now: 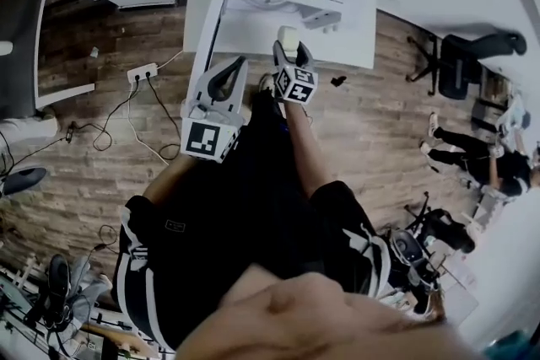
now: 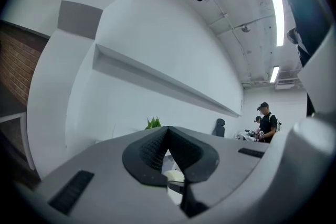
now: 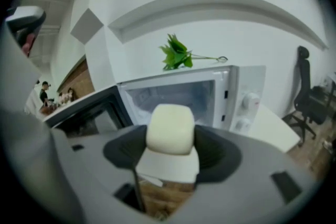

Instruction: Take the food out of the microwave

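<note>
Out in front of the open microwave [image 3: 247,97], clear of its cavity, the food [image 3: 169,124] sits pinched in my right tongs [image 3: 169,139] — a pale, cream-coloured block with rounded corners, held by its two side faces with its top poking above the dark pads. From the head view it rides just past the tips of the right tongs [image 1: 291,55], the food [image 1: 288,36] hanging over the near edge of the white desk [image 3: 275,131], with the door [image 3: 84,110] swung wide to the left and a green plant [image 3: 176,53] on top of the oven. I judge the block to be light and somewhat soft, the kind of thing that dents if squeezed hard, with a smooth skin that could slide. A moderate grip low across the broad flanks, where the pads have it now, looks right to me. My left tongs [image 2: 168,136] are pressed together at the tips with nothing in them, held up beside the right pair and a little nearer to me [image 1: 226,84] — free to deal with the door. By my reading the food is already out, and setting it down remains.
</note>
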A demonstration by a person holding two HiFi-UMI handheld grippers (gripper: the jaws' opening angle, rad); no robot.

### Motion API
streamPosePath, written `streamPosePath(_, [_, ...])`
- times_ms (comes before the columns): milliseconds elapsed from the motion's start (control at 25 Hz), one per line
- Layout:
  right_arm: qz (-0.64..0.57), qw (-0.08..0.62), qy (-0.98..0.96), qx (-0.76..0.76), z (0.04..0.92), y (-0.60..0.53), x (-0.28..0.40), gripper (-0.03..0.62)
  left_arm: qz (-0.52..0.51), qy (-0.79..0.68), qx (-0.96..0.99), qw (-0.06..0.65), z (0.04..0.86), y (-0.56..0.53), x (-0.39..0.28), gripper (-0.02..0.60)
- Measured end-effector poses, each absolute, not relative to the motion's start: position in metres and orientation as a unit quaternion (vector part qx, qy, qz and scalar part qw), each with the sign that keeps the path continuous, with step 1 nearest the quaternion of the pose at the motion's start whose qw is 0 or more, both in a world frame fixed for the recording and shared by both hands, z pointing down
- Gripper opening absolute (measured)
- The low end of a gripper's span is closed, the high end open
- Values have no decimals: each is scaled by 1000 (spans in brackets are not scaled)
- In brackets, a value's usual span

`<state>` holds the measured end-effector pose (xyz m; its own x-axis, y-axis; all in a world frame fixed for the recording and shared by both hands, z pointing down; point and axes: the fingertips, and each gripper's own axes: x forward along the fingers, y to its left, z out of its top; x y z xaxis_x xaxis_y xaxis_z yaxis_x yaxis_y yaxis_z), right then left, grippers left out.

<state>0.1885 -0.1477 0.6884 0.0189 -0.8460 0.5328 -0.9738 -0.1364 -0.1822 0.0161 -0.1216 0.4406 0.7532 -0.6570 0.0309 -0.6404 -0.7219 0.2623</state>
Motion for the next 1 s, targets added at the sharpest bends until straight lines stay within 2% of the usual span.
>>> streamPosePath(1000, [184, 22, -720, 668, 536, -80, 236, 293, 0, -387, 915, 110, 470, -120, 100, 31])
